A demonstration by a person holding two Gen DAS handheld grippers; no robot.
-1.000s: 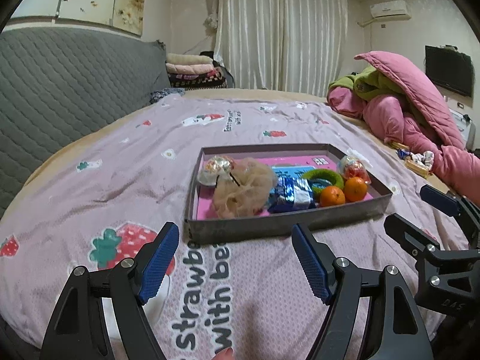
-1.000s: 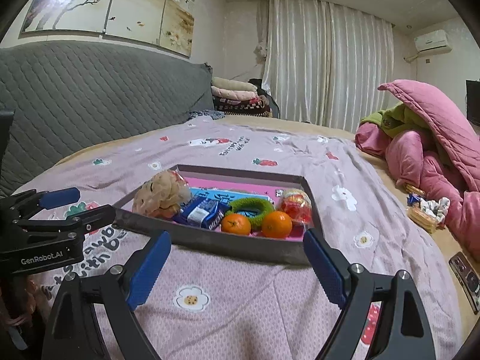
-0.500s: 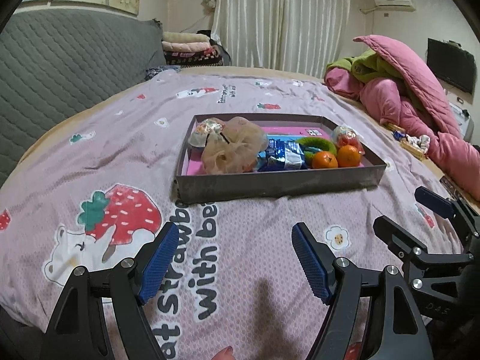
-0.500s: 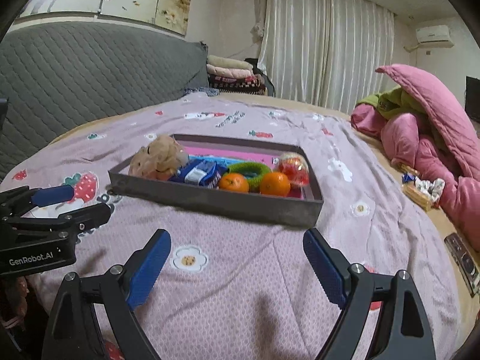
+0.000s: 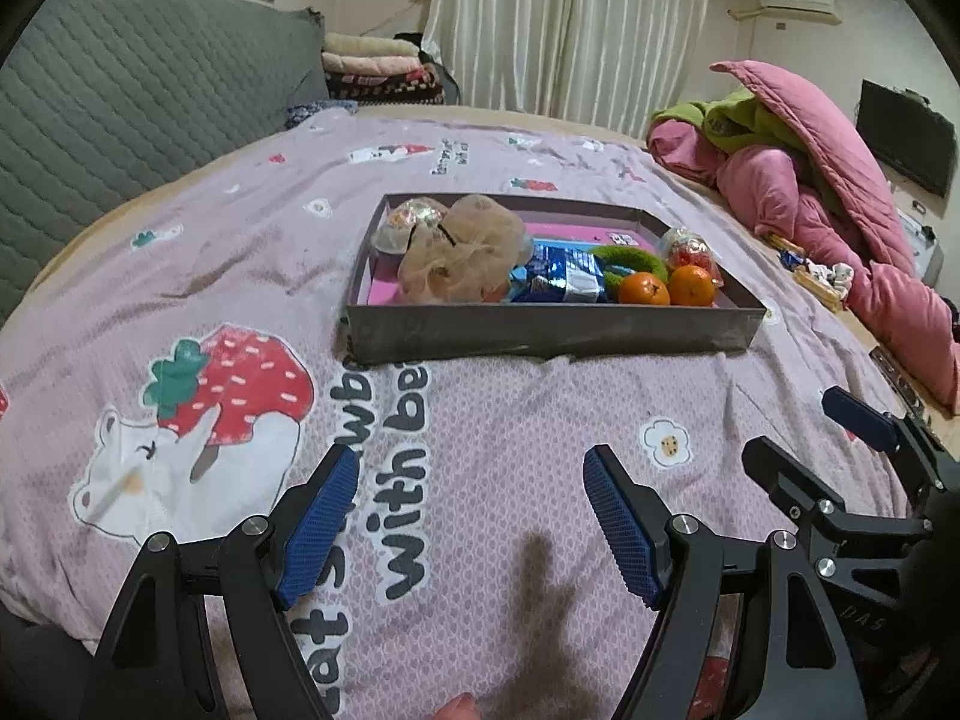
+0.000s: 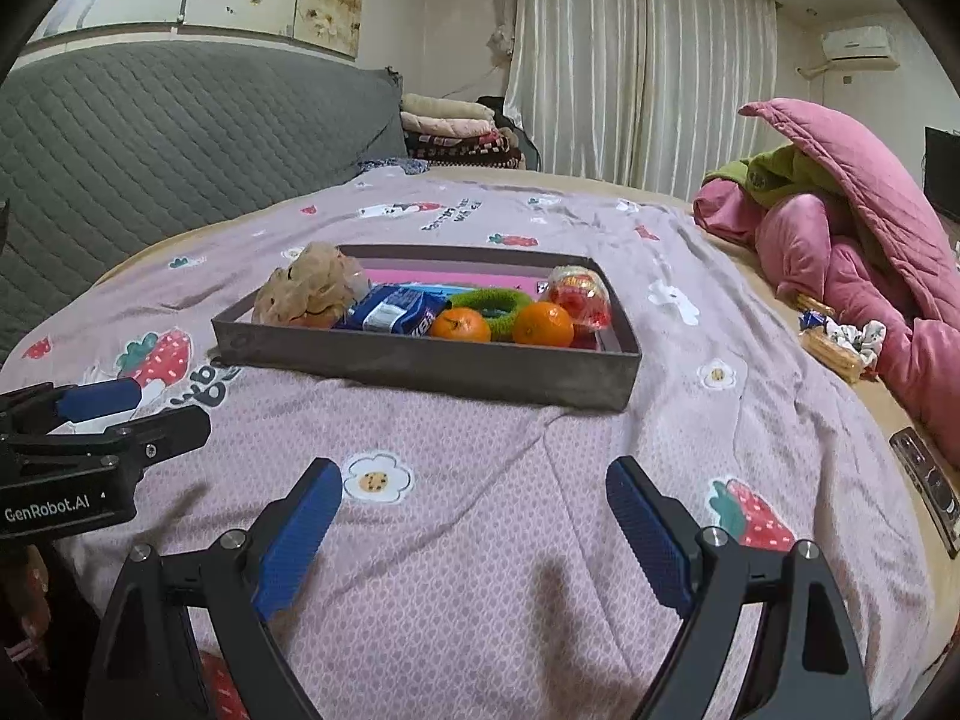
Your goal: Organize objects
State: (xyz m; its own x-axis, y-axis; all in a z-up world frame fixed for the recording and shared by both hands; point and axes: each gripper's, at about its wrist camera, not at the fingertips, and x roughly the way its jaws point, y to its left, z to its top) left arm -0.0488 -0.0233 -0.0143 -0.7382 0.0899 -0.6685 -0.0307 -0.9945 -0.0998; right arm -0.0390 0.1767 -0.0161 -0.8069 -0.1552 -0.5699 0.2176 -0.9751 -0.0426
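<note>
A shallow grey tray (image 5: 540, 333) (image 6: 420, 369) with a pink floor sits on the bed. It holds a beige mesh puff (image 5: 462, 252) (image 6: 312, 291), a blue snack packet (image 5: 564, 282) (image 6: 396, 312), a green ring (image 5: 636, 261) (image 6: 486, 303), two oranges (image 5: 643, 290) (image 6: 543, 324), and wrapped candy balls (image 5: 687, 246) (image 6: 579, 294). My left gripper (image 5: 471, 507) is open and empty, well short of the tray. My right gripper (image 6: 474, 516) is open and empty, also short of it.
The bed has a lilac strawberry-print sheet (image 5: 240, 360). A pink and green quilt heap (image 5: 828, 204) lies at the right, with snack wrappers (image 6: 840, 339) beside it. A grey quilted headboard (image 5: 120, 108) is on the left. A remote (image 6: 927, 480) lies at the right edge.
Both grippers have drawn back from the tray and lifted, so it sits farther away. Both stay open and empty.
</note>
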